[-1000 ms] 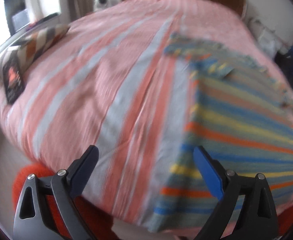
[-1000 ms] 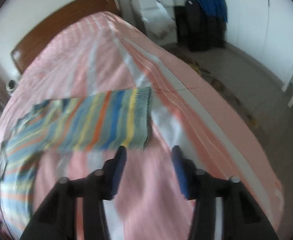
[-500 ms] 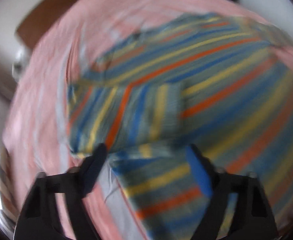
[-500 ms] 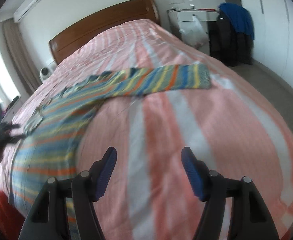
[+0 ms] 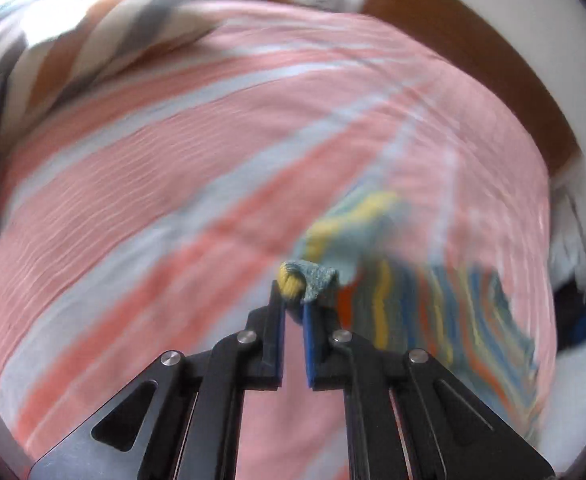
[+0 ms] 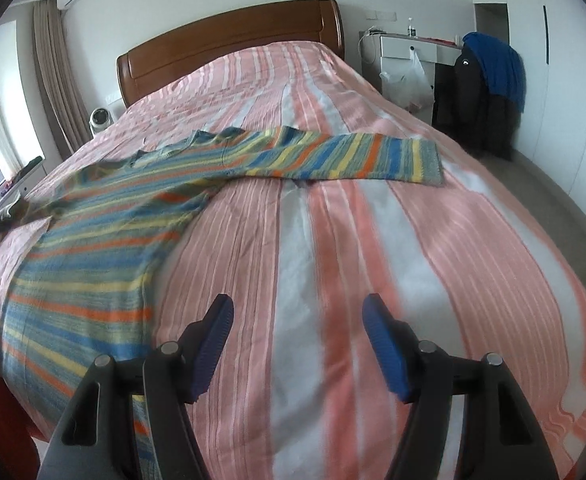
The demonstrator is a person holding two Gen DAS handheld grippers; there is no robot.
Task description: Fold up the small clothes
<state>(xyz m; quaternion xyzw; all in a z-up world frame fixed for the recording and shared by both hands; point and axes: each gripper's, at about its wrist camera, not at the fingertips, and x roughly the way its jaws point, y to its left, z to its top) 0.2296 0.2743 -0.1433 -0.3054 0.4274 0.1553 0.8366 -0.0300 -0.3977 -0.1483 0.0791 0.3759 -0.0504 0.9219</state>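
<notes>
A knit sweater (image 6: 105, 236) striped blue, yellow, orange and grey-green lies spread on the bed, one sleeve (image 6: 357, 158) stretched out to the right. In the left wrist view my left gripper (image 5: 293, 294) is shut on a bunched edge of the sweater (image 5: 307, 276), and the rest of the sweater (image 5: 453, 320) trails off to the right, blurred. In the right wrist view my right gripper (image 6: 297, 332) stands open over the bedspread (image 6: 333, 280), to the right of the sweater's body, with nothing between its fingers.
The bed has a pink, orange and grey striped cover and a wooden headboard (image 6: 229, 44). A striped pillow (image 5: 105, 48) lies at the upper left of the left wrist view. A white nightstand (image 6: 409, 52) and dark and blue clothes (image 6: 489, 76) stand right of the bed.
My left gripper swept across the sweater and shut on its edge, lifting a bunch of fabric. My right gripper drew back from the sleeve, widened a little, then held still.
</notes>
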